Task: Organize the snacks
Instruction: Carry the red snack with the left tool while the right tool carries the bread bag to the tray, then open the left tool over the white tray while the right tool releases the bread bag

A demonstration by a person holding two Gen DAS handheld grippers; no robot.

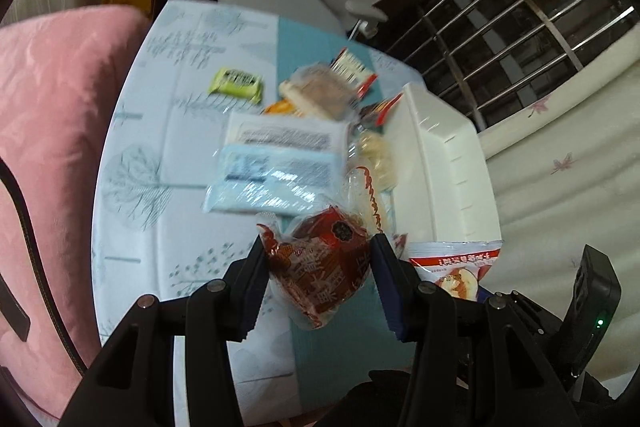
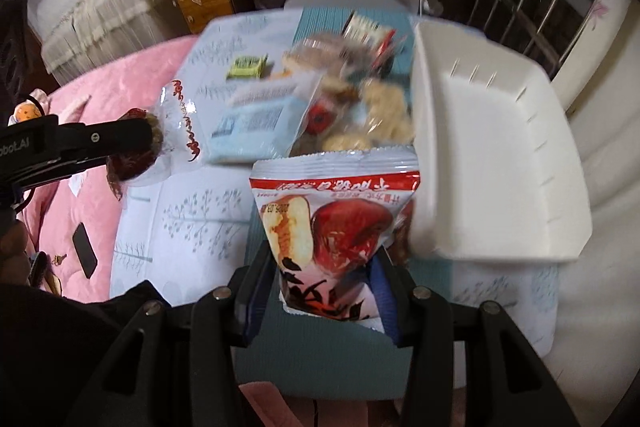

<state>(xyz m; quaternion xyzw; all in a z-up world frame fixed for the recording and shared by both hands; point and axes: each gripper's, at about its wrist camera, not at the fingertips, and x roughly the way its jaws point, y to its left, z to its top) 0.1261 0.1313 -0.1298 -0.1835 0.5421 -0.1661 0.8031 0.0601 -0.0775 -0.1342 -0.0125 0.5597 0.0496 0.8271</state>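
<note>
1. Left gripper (image 1: pixel 318 269): black two-finger tool, jaws clamped on a dark red crinkly plastic snack packet (image 1: pixel 320 267). The packet is lifted off the table; its clear tail with red script trails ahead of the fingers.
2. Right gripper (image 2: pixel 326 283): jaws clamped on the lower end of a white-and-red foil snack bag printed with a red date and a cake slice (image 2: pixel 334 227). The bag stands upright, long axis pointing away from the gripper.
3. White rectangular plastic bin (image 2: pixel 500 163): open and empty as far as visible, resting on the pale tree-print tablecloth (image 2: pixel 192 227). It lies just right of and slightly beyond the held bag, nearly touching its right edge.
4. Key relation: the bin sits to the right of both grippers. Judgement: the right gripper is nearer; a short rightward carry over the near rim should suffice, while the left must cross further.
5. Middle distance: pale blue flat plastic pack (image 1: pixel 276 171) left of centre, loose round biscuits in clear wrap (image 2: pixel 384 115) against the bin's left wall.
6. Far: small yellow-green wrapped bar (image 1: pixel 236 85) and blurred mixed packets; details unreadable.
</note>
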